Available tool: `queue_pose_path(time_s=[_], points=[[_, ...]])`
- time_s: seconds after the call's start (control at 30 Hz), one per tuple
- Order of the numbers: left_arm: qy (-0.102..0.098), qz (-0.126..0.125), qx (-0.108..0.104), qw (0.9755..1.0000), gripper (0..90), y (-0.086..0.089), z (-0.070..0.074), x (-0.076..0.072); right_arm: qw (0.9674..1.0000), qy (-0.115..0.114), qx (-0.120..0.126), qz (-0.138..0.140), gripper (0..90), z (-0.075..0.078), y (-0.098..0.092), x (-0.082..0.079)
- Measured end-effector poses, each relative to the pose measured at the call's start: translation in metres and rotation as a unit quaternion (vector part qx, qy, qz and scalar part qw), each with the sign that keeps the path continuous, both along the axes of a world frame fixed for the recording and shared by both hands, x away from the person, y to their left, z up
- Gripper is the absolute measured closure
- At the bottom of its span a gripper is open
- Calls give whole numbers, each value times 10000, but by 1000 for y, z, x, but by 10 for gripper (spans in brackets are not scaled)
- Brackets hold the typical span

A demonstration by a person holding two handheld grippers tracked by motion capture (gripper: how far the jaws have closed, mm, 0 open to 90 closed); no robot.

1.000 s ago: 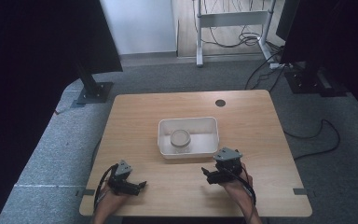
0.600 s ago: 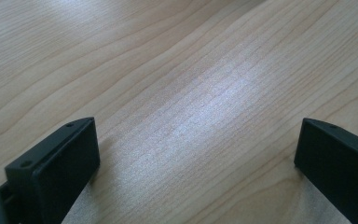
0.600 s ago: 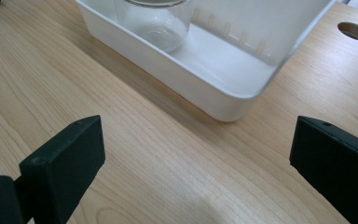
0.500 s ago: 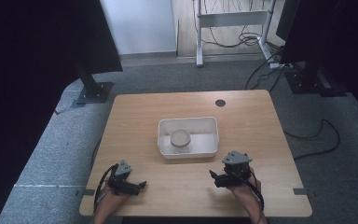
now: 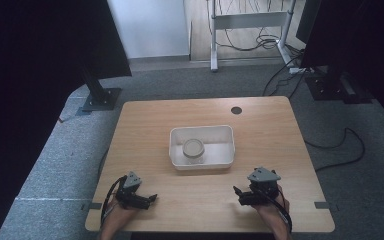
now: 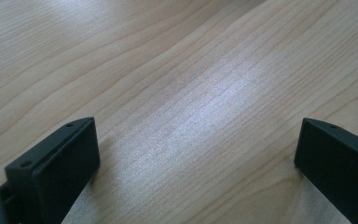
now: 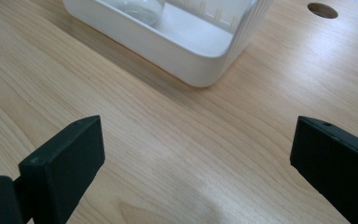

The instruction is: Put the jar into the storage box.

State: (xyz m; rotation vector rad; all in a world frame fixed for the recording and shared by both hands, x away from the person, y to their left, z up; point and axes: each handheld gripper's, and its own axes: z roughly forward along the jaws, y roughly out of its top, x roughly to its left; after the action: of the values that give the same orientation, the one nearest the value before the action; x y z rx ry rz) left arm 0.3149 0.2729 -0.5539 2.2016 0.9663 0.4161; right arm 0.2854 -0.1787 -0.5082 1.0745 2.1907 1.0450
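A white rectangular tray sits at the middle of the wooden table, and a round, pale, clear container stands inside it. My left gripper rests near the table's front left edge, open, with bare wood between its jaws. Near the front right edge my right gripper is also open and holds nothing. In the right gripper view the tray lies just ahead, with the container at the top edge.
A round cable hole pierces the table's far side and appears as the hole in the right gripper view. Dark stands and cables lie on the grey carpet around the table.
My right gripper has drawn back from the tray towards the front right of the table. The left gripper has stayed put.
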Motion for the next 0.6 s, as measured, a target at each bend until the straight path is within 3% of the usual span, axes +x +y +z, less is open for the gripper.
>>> queue_pose_path(time_s=[0.6], points=[[2,26,-2,10000,0,0,0,0,9996,30,3,-291,25,-19,-26,-19]])
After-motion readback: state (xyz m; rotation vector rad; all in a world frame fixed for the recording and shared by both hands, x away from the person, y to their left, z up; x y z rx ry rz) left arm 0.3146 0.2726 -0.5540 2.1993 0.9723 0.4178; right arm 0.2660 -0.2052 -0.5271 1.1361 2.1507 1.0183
